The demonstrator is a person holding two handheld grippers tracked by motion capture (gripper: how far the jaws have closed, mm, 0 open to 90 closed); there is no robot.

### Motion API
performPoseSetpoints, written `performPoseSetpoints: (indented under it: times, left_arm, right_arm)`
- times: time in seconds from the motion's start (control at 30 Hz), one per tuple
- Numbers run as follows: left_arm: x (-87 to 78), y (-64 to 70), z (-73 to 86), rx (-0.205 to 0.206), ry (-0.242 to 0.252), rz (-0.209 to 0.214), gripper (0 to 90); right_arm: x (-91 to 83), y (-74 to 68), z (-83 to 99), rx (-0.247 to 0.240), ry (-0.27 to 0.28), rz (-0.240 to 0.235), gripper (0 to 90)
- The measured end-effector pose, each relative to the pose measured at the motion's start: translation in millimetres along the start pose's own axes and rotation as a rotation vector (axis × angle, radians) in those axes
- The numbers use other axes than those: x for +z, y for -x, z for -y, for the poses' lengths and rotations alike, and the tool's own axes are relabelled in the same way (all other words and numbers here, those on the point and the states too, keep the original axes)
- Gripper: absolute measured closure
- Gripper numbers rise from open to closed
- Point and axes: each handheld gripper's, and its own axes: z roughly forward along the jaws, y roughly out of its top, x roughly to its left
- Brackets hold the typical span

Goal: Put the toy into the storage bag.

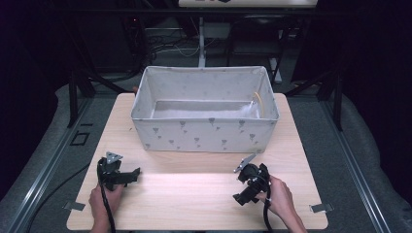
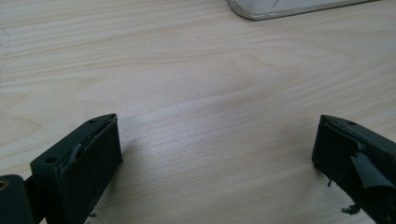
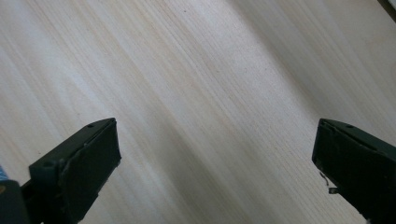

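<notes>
The fabric box (image 1: 204, 109) stands at the back of the counter (image 1: 194, 194), well ahead of both hands. Its soft wall could buckle or slide if a jaw pushes it instead of pinching the rim. The left tool (image 1: 127, 175) and right tool (image 1: 245, 187) are both spread wide, holding nothing, low over bare wood.

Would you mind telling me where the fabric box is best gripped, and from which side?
I would grip the near long rim of the fabric box, coming down from above with one jaw inside and one outside. The walls stand upright, the top is open, and that rim faces both open tongs, left and right, resting on the table. Soft walls may sag, so use both.
</notes>
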Motion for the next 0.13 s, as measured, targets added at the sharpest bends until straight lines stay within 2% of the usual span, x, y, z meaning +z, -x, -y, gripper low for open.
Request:
performPoseSetpoints:
  times: [0.1, 0.13]
  left_arm:
    - [-0.2, 0.2, 0.0, 0.001, 0.000, 0.000, 1.5]
    - [-0.4, 0.2, 0.0, 0.002, 0.001, 0.001, 2.0]
  right_arm:
    - [2.4, 2.7, 3.4, 0.014, 0.019, -0.019, 0.1]
    - [2.2, 3.4, 4.4, 0.012, 0.023, -0.010, 0.1]
